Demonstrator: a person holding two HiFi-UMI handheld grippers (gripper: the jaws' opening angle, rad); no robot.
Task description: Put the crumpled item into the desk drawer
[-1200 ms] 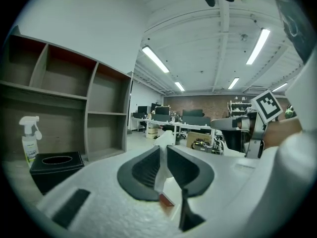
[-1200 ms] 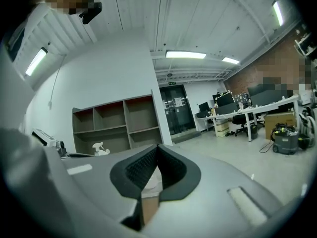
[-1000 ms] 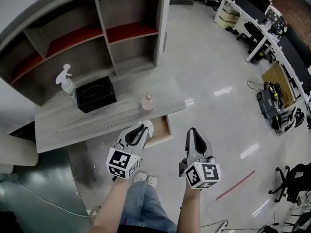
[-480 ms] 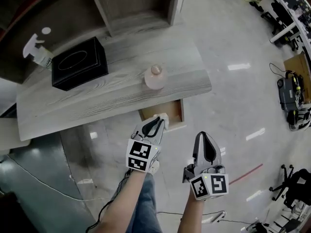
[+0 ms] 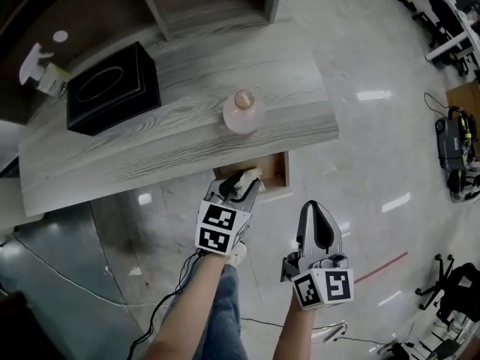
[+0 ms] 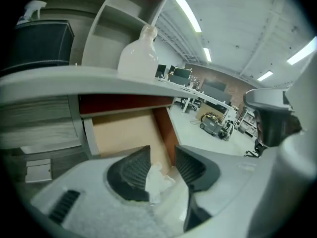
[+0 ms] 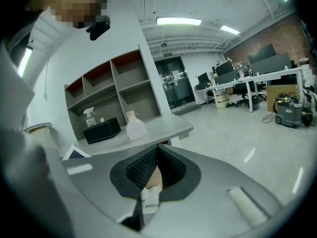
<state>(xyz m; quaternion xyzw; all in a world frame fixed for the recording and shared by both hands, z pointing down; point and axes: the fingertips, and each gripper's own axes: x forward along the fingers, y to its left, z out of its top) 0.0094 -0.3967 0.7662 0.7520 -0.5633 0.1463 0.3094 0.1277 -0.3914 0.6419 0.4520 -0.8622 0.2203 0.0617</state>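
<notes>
The bench (image 5: 150, 152) overhangs the open drawer (image 5: 274, 172), which lies directly ahead of and below my left tongs (image 6: 161, 152). Their jaws are opening, with the crumpled item (image 6: 156, 178) between them (resting against one pad). The right tongs (image 5: 315, 210) are closed, empty and farther back.

The bench (image 5: 150, 156) top hides most of the drawer (image 5: 276, 172); the shelf unit (image 5: 210, 6) is cut off by the head view's top edge.

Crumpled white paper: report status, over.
Left gripper opening, crumpled white paper between its jaws. Right gripper shut, empty. Wooden desk drawer open ahead, nothing blocking.
</notes>
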